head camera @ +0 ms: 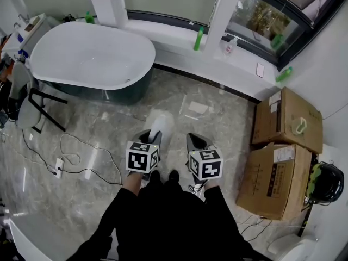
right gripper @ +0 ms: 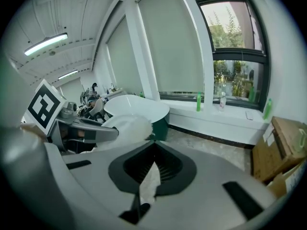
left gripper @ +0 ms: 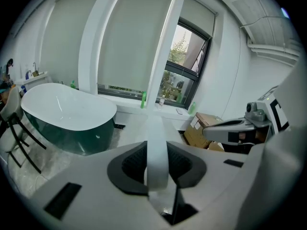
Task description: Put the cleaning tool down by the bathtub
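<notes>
Nearest to us we see the person's black sleeves [head camera: 163,216]. Just beyond them, the left claw [head camera: 150,137] is closed on the cleaning tool [head camera: 162,124]. In the left gripper view its flat white handle is pinched upright between the dark pads [left gripper: 132,164]. In the right gripper view its rounded white head juts past the claw. The tool hangs over the floor [head camera: 109,129], on the near side of the bathtub [head camera: 89,58] and off its right end, clearly apart from it.

The right claw [head camera: 198,141], on the side of the tool away from the bathtub, has its jaws drawn together at the tips. A pale sliver shows in the slit behind them, and we cannot tell what it is.

The bathtub is white inside and dark green outside. Beyond its right end a green bottle [head camera: 199,38] stands on the window sill [head camera: 174,37]. A chair [head camera: 30,99] sits at its left end, a cable [head camera: 76,154] lies on the floor before it, and cardboard boxes [head camera: 285,118] stand well to its right.
</notes>
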`<control>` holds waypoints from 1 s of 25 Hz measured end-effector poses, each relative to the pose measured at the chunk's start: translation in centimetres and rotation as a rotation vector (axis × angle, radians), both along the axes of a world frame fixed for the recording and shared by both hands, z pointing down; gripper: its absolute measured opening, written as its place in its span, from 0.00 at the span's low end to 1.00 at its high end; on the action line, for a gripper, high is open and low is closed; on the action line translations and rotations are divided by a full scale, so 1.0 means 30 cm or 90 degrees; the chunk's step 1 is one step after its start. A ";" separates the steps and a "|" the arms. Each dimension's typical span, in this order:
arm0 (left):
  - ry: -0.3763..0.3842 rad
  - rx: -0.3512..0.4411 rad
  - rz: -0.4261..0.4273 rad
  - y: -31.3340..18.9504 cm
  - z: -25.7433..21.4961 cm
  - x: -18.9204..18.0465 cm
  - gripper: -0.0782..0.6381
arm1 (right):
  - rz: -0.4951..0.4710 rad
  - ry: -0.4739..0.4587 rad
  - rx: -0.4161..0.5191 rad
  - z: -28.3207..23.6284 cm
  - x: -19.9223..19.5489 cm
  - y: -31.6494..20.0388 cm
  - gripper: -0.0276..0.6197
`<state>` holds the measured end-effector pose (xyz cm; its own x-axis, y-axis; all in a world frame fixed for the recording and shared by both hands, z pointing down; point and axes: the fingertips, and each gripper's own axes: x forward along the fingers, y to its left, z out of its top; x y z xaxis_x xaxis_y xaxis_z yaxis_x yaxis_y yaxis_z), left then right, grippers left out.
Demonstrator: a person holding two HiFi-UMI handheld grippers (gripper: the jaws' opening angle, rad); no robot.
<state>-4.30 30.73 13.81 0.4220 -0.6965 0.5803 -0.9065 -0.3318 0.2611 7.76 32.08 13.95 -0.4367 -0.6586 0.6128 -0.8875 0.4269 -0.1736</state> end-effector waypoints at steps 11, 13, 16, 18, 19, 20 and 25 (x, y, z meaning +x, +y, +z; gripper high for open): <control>-0.020 0.023 -0.004 -0.022 -0.035 0.087 0.24 | 0.058 -0.040 -0.014 -0.010 0.168 0.001 0.04; -0.021 0.024 -0.006 -0.018 -0.035 0.107 0.24 | 0.067 -0.053 -0.014 -0.013 0.196 0.007 0.04; -0.029 0.030 -0.006 -0.028 -0.045 0.125 0.25 | 0.077 -0.063 -0.015 -0.014 0.224 0.001 0.04; -0.032 0.036 -0.005 -0.048 -0.056 0.137 0.24 | 0.077 -0.062 -0.013 -0.018 0.235 -0.011 0.04; -0.032 0.037 -0.005 -0.059 -0.059 0.143 0.24 | 0.076 -0.060 -0.012 -0.020 0.240 -0.018 0.04; -0.033 0.037 -0.005 -0.070 -0.061 0.146 0.25 | 0.074 -0.059 -0.013 -0.019 0.243 -0.025 0.04; -0.025 0.031 -0.014 -0.131 -0.047 0.145 0.24 | 0.072 -0.053 -0.027 0.003 0.251 -0.066 0.04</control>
<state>0.06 26.79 12.40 0.3836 -0.7333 0.5613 -0.9231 -0.3233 0.2084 15.30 30.08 14.04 -0.4112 -0.6805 0.6065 -0.9115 0.3151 -0.2644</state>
